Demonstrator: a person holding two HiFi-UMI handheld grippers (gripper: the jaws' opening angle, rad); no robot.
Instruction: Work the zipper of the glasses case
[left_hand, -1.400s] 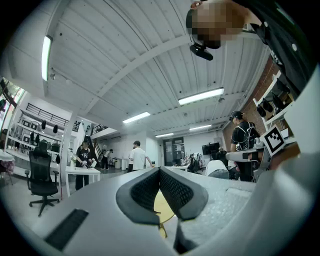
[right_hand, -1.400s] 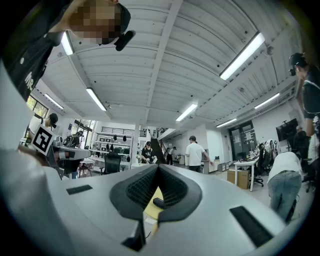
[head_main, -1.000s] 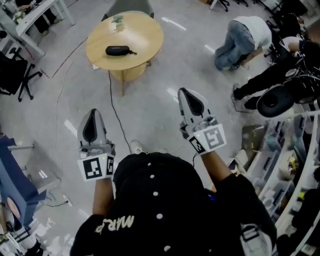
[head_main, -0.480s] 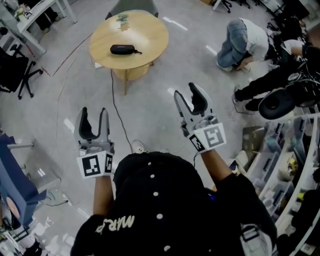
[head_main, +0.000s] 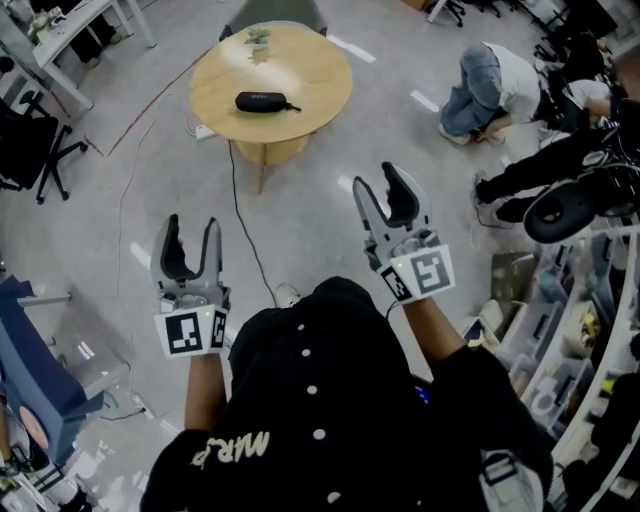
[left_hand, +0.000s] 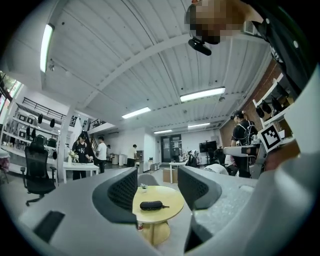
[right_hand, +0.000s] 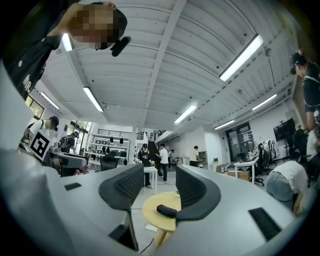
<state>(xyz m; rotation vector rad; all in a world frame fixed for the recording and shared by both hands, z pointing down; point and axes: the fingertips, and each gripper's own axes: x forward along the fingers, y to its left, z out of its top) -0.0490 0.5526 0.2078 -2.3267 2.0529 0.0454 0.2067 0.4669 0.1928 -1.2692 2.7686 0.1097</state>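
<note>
White lettering (head_main: 230, 446) is seen upside down on the back of the black top (head_main: 330, 400) nearest the camera. It seems to read "MR.P", though this cannot be read surely. A cube (head_main: 192, 333) with black-and-white square markers is carried on the left gripper (head_main: 192, 228), and a like cube (head_main: 420, 275) on the right gripper (head_main: 378, 182). No words are printed on either.

Both grippers are held in the air well short of the table (head_main: 300, 130), on its near side, the left one toward its near left and the right one toward its near right. The jaws of each are spread wide apart and nothing is clamped in them. Only the far-off table is seen in each gap.

A dark cable (head_main: 240, 220) is laid over the floor from under the table toward the person.

The case (head_main: 262, 101) is laid flat near the middle of the table, well apart from both grippers and untouched by them. Its long side is set across the view, and a thin pull is seen at its right end. In the left gripper view it is framed between the two jaws. In the right gripper view it is partly covered by the tip of the right-hand jaw. No label can be read on it.

A small plant (head_main: 258, 38) is set at the far edge of the table, and a chair (head_main: 272, 12) is drawn up behind it. To the right of the table, a person (head_main: 490, 85) is crouched on the floor.
</note>
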